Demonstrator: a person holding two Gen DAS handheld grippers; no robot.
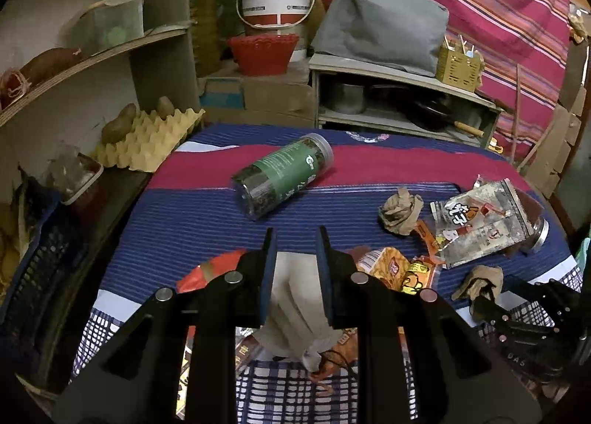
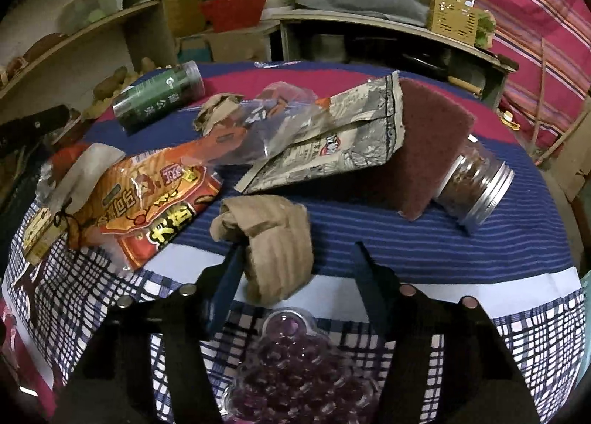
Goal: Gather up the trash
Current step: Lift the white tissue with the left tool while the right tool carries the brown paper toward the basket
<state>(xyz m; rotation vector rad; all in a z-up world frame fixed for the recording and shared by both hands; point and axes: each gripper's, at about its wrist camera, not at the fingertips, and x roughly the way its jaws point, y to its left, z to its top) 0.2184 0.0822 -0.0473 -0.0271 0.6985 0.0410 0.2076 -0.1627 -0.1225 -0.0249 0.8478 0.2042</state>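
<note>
My left gripper (image 1: pixel 295 235) is shut on a pale drawstring bag (image 1: pixel 299 298), held above the table. An orange snack wrapper (image 1: pixel 399 269) lies just right of it. A crumpled brown paper ball (image 1: pixel 400 211) and a clear printed wrapper (image 1: pixel 480 224) lie further right. My right gripper (image 2: pixel 297 250) is open around a crumpled brown paper wad (image 2: pixel 273 243); the left finger touches it and the right finger stands apart. It also shows in the left wrist view (image 1: pixel 480 281). The orange wrapper (image 2: pixel 155 198) and a grey printed packet (image 2: pixel 340 143) lie beyond.
A green-labelled jar (image 1: pixel 282 174) lies on its side on the striped cloth (image 1: pixel 184 217). A maroon scouring pad (image 2: pixel 424 143) leans on a metal-lidded jar (image 2: pixel 476 184). A clear tray of purple beads (image 2: pixel 295 365) sits under my right gripper. Shelves and an egg tray (image 1: pixel 147 139) stand at the left.
</note>
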